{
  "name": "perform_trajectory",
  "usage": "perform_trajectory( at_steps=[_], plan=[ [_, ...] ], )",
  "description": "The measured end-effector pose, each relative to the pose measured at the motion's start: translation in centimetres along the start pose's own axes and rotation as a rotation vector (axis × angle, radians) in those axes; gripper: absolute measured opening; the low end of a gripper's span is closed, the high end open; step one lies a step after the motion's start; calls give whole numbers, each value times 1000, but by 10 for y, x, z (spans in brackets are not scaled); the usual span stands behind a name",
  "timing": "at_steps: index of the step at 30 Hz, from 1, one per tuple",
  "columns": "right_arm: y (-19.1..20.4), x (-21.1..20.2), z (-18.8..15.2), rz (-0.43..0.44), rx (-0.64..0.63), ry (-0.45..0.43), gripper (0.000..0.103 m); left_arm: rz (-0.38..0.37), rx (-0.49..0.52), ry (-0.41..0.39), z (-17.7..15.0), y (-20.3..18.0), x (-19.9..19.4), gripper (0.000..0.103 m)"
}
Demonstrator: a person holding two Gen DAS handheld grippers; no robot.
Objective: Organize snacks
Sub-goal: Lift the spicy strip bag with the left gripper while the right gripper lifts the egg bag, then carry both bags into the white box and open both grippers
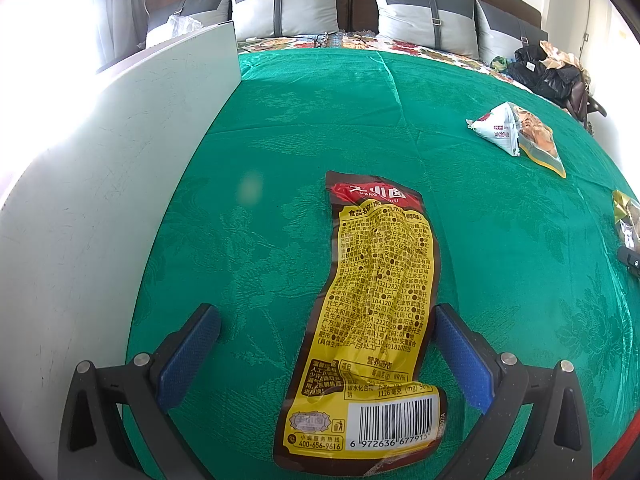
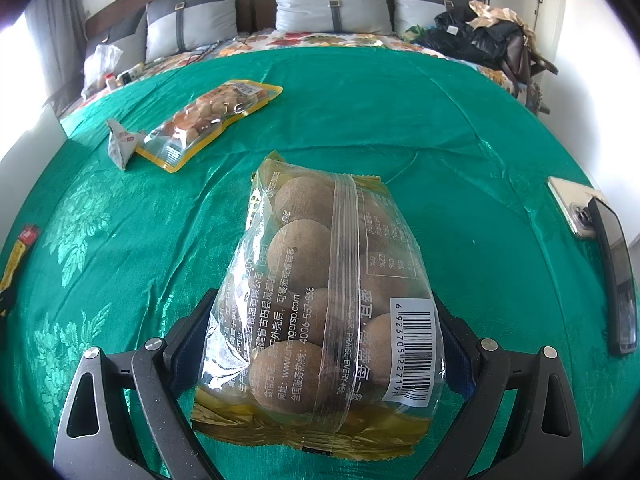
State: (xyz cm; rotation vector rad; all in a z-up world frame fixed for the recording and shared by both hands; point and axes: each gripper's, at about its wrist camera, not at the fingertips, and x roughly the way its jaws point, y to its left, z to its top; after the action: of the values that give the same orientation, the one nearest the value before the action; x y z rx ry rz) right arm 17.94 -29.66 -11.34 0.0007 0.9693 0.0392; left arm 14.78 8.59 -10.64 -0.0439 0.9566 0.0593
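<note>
A long yellow and brown snack packet [image 1: 372, 320] lies on the green bedspread [image 1: 300, 120], its near end between the fingers of my left gripper [image 1: 328, 356], which is open and not touching it. My right gripper [image 2: 320, 340] is shut on a clear bag of round brown balls [image 2: 324, 296], both pads pressed against its sides. A clear yellow-edged bag of small round snacks [image 2: 208, 120] and a white triangular packet [image 2: 120, 140] lie at the far left in the right wrist view; both also show in the left wrist view [image 1: 532, 136].
A white board [image 1: 100, 200] stands along the left of the bedspread. Two phones [image 2: 592, 240] lie at the right edge. Grey pillows [image 2: 332, 0] line the headboard. Dark bags and clothes [image 2: 480, 36] are piled at the far right.
</note>
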Motion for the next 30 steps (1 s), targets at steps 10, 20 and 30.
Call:
perform_trajectory(
  at_steps=[10,20,30],
  plan=[
    [0,-1,-1,1,-1,0,97,0,0,0,0,0,0,103],
    [0,0,-1,2,-5,6,97,-1,0,1,0,0,0,103],
    [-5,1,36,54,-125,342,95,-107,111,102,15,-15,7,100]
  ],
)
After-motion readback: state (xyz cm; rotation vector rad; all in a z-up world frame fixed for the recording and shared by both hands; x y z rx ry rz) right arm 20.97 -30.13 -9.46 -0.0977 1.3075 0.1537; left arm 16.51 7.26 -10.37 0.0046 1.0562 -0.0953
